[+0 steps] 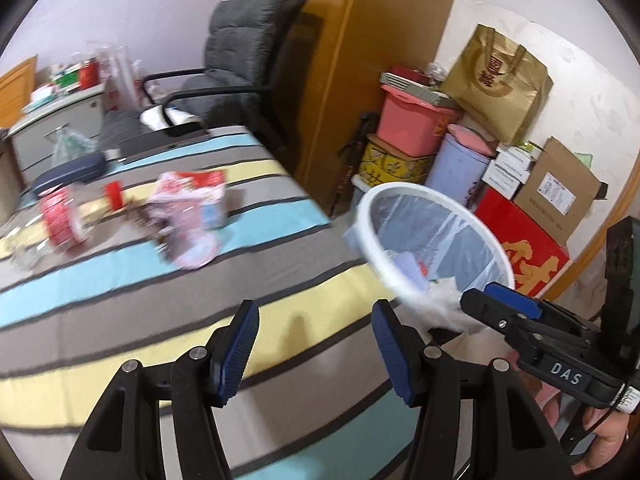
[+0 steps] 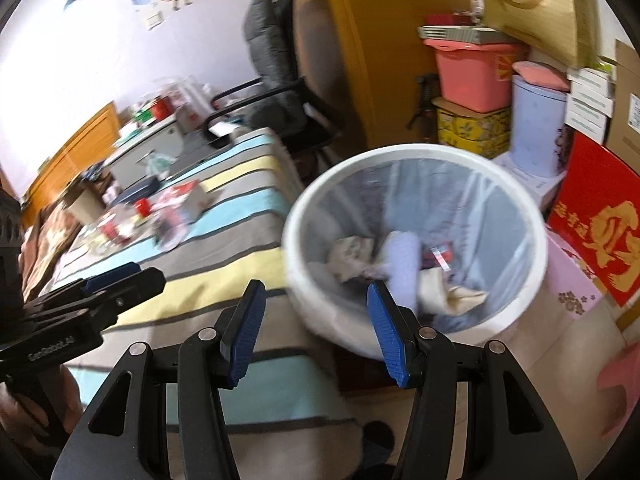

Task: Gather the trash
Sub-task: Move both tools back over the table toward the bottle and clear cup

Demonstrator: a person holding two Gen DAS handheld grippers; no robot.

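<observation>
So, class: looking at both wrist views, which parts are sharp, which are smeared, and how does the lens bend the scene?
Left wrist view: the left claw is sharp, the pink wrapper on the striped bed smeared. Right wrist view: the right claw is crisp, the white bin blurred. Both: fisheye curving, dark corners.

Right tongs (image 2: 316, 320) open, empty, over white bin (image 2: 304, 216) rim; crumpled trash (image 2: 352, 256) inside.
</observation>
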